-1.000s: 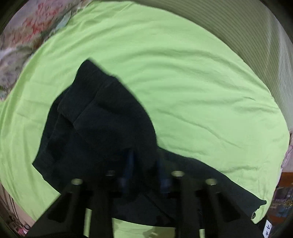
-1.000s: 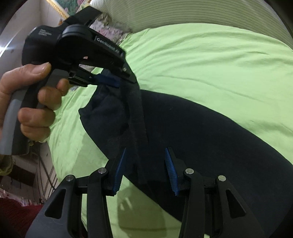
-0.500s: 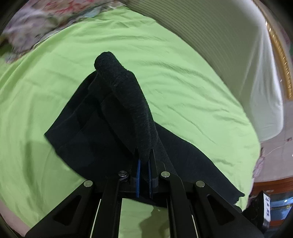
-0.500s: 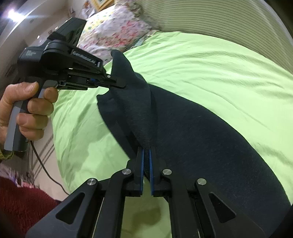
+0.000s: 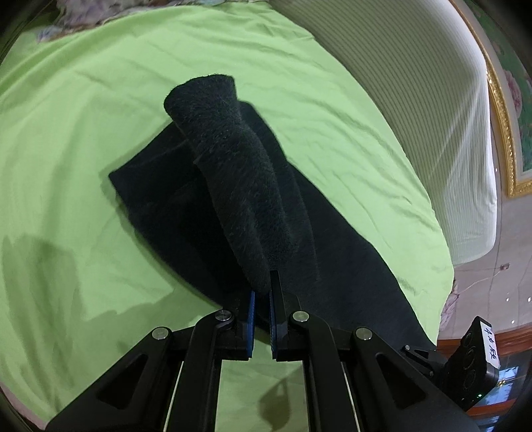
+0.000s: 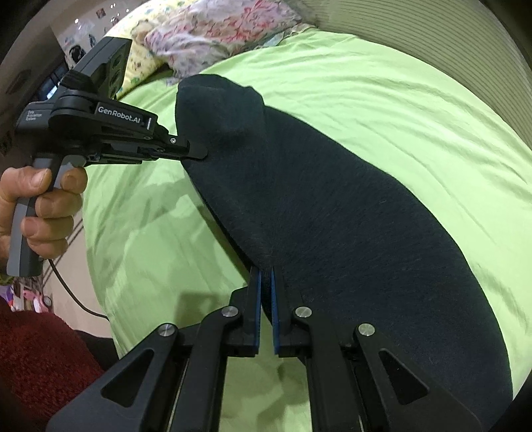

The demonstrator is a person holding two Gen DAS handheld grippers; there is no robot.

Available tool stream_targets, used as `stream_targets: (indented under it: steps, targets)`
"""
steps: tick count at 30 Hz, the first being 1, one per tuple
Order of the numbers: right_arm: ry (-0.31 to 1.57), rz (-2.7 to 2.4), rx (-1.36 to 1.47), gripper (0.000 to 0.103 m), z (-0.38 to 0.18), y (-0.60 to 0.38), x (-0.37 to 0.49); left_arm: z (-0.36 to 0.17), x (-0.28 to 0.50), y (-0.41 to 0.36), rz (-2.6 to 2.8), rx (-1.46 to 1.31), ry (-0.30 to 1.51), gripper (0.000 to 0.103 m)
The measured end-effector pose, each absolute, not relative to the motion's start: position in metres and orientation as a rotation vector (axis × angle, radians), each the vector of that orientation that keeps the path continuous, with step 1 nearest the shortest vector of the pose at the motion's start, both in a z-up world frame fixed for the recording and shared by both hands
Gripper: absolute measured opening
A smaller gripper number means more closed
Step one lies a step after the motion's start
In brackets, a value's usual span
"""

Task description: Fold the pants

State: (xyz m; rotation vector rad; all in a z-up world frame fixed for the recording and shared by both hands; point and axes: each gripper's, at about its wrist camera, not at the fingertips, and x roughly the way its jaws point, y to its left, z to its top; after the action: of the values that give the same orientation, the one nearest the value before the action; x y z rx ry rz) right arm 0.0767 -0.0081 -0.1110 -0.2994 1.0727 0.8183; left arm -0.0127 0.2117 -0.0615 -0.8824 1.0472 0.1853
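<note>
Dark navy pants [image 5: 239,186] lie on a lime green bed sheet [image 5: 83,139]. My left gripper [image 5: 261,292] is shut on an edge of the pants and lifts a raised fold of cloth that runs away from its fingers. My right gripper [image 6: 265,275] is shut on another part of the same edge, and the pants [image 6: 349,212] stretch away from it across the sheet [image 6: 382,86]. In the right wrist view the left gripper [image 6: 196,155] shows at the left, held by a hand, gripping the far end of the lifted edge.
A striped headboard or cushion [image 5: 415,86] borders the bed at the right. Floral pillows [image 6: 219,30] lie at the far end. A gilded picture frame [image 5: 502,109] hangs on the wall. A cable [image 6: 73,292] hangs by the bed's side.
Both grippers closed on the pants' edge a second ago. They have since lifted it and pulled the cloth taut between them, so a raised fold stands above the flat part.
</note>
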Motion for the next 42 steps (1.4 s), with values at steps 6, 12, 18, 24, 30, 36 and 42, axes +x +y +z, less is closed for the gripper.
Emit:
stream_targets:
  steps: [6, 12, 18, 24, 30, 36, 42]
  targets:
    - [1.085, 0.803, -0.33, 0.006, -0.115, 0.002, 0.08, -0.077, -0.007, 0.21, 0.185, -0.901, 1.047, 0.005]
    - [1.138, 0.779, -0.317, 0.01, -0.123, 0.006, 0.083, -0.091, -0.012, 0.216, 0.193, -0.935, 1.071, 0.009]
    - [1.168, 0.763, -0.182, 0.021, -0.116, -0.006, 0.093, -0.075, -0.021, 0.231, 0.263, -0.901, 1.052, 0.029]
    - [1.146, 0.764, 0.017, 0.031, -0.099, -0.026, 0.107, -0.07, -0.023, 0.251, 0.308, -0.958, 1.062, 0.053]
    - [1.119, 0.692, 0.067, 0.032, -0.086, -0.041, 0.126, -0.081, -0.015, 0.265, 0.344, -1.001, 1.1, 0.062]
    - [1.106, 0.597, 0.145, 0.038, -0.084, -0.057, 0.173, -0.097, -0.005, 0.28, 0.356, -1.016, 1.131, 0.063]
    - [1.185, 0.58, 0.107, 0.038, -0.109, -0.044, 0.216, -0.105, 0.001, 0.292, 0.347, -1.0, 1.109, 0.063]
